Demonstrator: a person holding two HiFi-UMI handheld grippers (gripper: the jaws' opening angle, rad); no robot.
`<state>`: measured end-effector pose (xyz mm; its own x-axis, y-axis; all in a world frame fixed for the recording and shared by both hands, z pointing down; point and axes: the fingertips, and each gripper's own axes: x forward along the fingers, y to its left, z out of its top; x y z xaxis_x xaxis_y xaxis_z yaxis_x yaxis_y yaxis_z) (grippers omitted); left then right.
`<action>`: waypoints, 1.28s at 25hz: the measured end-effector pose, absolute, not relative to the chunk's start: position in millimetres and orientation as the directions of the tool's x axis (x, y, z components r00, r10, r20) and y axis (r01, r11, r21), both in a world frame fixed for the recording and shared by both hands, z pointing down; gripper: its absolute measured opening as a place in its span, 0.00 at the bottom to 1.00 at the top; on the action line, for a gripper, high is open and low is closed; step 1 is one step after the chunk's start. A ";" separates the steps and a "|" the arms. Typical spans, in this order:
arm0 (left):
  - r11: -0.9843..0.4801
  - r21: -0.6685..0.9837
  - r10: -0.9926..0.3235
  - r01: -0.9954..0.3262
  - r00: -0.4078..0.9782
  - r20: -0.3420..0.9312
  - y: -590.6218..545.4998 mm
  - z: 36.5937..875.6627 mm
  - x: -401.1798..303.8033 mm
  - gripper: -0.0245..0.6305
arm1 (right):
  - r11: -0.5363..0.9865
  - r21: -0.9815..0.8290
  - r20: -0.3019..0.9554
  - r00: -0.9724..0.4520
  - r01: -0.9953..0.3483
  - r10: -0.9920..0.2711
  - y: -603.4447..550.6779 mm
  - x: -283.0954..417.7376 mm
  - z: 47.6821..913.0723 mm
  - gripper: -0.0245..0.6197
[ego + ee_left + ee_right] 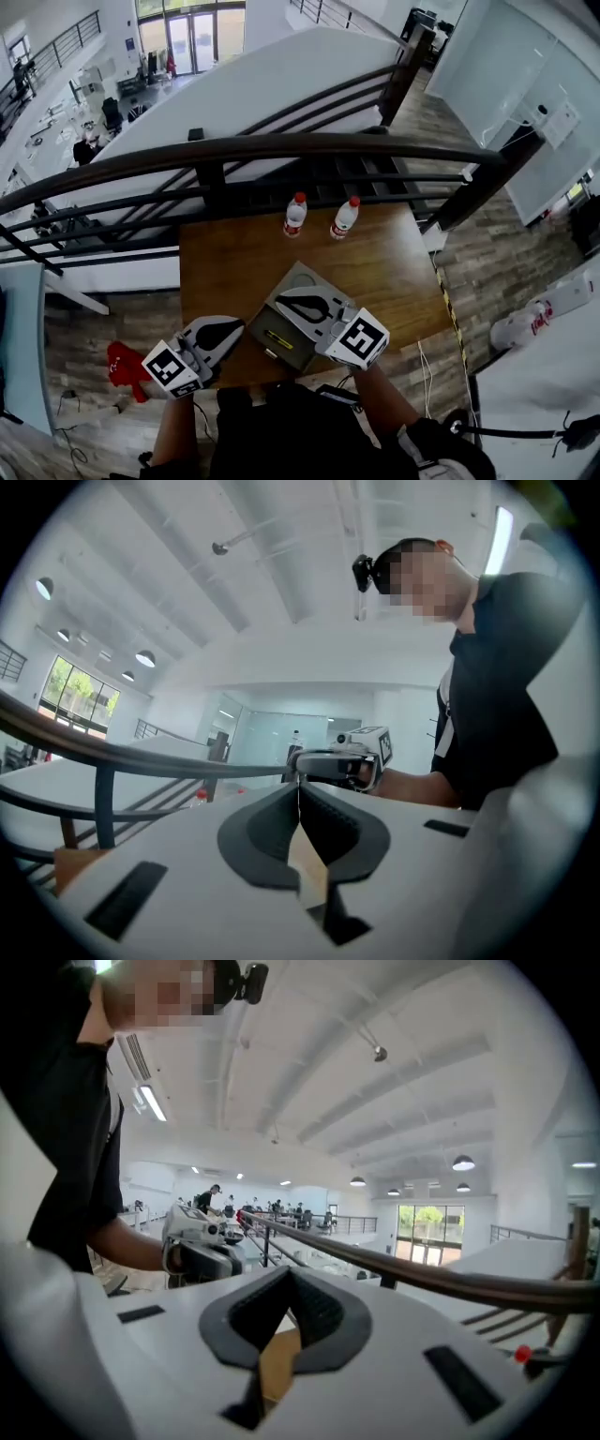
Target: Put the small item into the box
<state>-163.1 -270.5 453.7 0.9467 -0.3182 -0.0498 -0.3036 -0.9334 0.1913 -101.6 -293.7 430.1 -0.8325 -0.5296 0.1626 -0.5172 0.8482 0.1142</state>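
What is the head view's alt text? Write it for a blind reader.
From above: a person holds the left tool beside, and the right tool over, an open box with a yellow item inside, at a wooden table's near edge. Two red-capped bottles stand at the far edge by a railing.

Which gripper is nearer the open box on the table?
Right. The right gripper hangs directly over the box; the left gripper is off to its left, by the table's front corner.

Box (pixel 292 359) largely behind the right tool (pixel 286 302); yellow speck (pixel 278 340) inside it indistinct.
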 end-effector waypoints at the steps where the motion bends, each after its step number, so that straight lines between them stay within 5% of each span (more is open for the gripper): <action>1: -0.932 0.179 -0.328 -0.314 0.943 -0.051 -267.0 445.6 -160.5 0.06 | 0.856 0.107 0.130 -0.847 -0.505 -0.516 -288.6 -97.1 416.7 0.05; 14: -0.903 0.102 -0.428 -0.418 0.898 -0.105 -180.9 382.4 -166.5 0.06 | 0.926 0.126 -0.081 -0.934 -0.355 -0.347 -205.4 -53.3 354.4 0.05; 25: -0.905 0.154 -0.420 -0.397 0.892 -0.166 -45.9 404.3 -138.2 0.06 | 0.979 -0.108 -0.381 -0.903 -0.172 -0.201 -60.3 -6.0 333.1 0.05; 32: -0.921 0.157 -0.376 -0.356 0.918 -0.124 42.8 421.1 -103.5 0.06 | 0.984 -0.145 -0.316 -0.938 -0.099 -0.141 51.3 0.1 362.5 0.05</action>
<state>-103.5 42.8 421.1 0.9183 -0.3760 -0.1241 -0.3560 -0.9213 0.1566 0.1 51.3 362.5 -0.9383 -0.1410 -0.3156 -0.0993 0.9845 -0.1447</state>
